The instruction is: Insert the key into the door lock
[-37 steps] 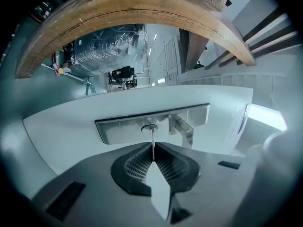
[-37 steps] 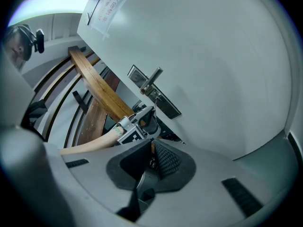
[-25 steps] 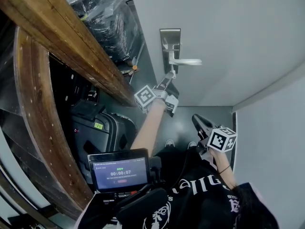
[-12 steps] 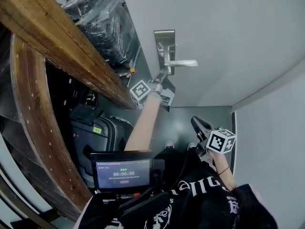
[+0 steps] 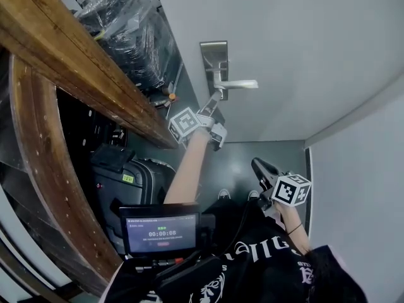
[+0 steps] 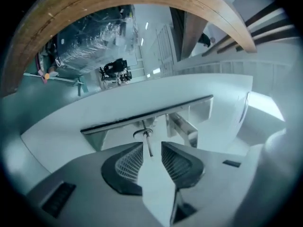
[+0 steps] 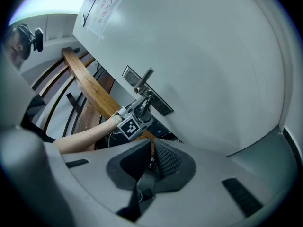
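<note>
Here, ribbed pads (image 6: 130, 164) of the left hand-held gripper (image 6: 152, 148) pinch a slim metal key (image 6: 148, 142) at the lock (image 6: 138, 135).

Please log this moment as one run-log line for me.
left gripper: shut on key | key tip at lock cylinder, beside lever handle | right gripper: shut, away from lock cylinder

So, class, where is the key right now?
In the left gripper view, the key sits centre frame between the left tongs, its tip at the keyhole beside the handle.
</note>
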`<state>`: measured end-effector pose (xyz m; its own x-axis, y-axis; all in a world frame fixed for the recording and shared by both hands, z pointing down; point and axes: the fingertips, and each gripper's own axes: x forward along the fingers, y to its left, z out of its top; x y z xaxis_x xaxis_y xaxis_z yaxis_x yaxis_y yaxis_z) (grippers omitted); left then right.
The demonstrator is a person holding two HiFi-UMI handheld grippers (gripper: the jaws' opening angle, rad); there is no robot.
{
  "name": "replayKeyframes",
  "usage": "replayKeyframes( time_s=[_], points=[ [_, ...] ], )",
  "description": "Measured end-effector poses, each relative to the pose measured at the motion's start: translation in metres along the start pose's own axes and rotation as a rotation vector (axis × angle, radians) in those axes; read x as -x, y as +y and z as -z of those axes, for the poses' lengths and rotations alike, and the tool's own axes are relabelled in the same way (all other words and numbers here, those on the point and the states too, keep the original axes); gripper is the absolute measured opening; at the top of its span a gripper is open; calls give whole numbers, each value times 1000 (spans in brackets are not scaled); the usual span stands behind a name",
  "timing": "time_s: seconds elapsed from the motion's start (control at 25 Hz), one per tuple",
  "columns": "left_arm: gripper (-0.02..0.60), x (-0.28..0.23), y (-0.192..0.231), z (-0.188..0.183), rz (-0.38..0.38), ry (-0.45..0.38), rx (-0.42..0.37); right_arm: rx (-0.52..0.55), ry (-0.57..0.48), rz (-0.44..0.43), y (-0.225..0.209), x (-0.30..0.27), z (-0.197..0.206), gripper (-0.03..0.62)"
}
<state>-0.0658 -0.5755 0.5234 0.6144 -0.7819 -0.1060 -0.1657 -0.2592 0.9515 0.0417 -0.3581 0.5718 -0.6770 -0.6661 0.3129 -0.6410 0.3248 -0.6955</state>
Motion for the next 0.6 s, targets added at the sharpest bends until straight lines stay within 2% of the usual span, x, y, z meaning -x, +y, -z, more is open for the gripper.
replayKeyframes(
  time_s=[0.08, 0.2, 0.32, 0.4, 0.52, 0.6],
  points=[
    [106, 7, 0, 11, -1, 61, -61, -8, 4, 7, 0, 0, 5, 32],
    [104, 28, 4, 25, -21, 105, -144, -17, 7, 12, 2, 0, 14, 32],
    [93, 53, 2, 40, -31, 114, -160, -16, 9, 8, 8, 4, 22, 32],
    [60, 69, -5, 52, -23, 125, -175, -14, 12, 1, 14, 8, 29, 32],
    [7, 92, -23, 67, -6, 138, -210, -5, 27, -14, 22, 16, 39, 32],
    [5, 107, -41, 76, 19, 125, -226, 0, 39, -26, 26, 22, 46, 32]
  ],
)
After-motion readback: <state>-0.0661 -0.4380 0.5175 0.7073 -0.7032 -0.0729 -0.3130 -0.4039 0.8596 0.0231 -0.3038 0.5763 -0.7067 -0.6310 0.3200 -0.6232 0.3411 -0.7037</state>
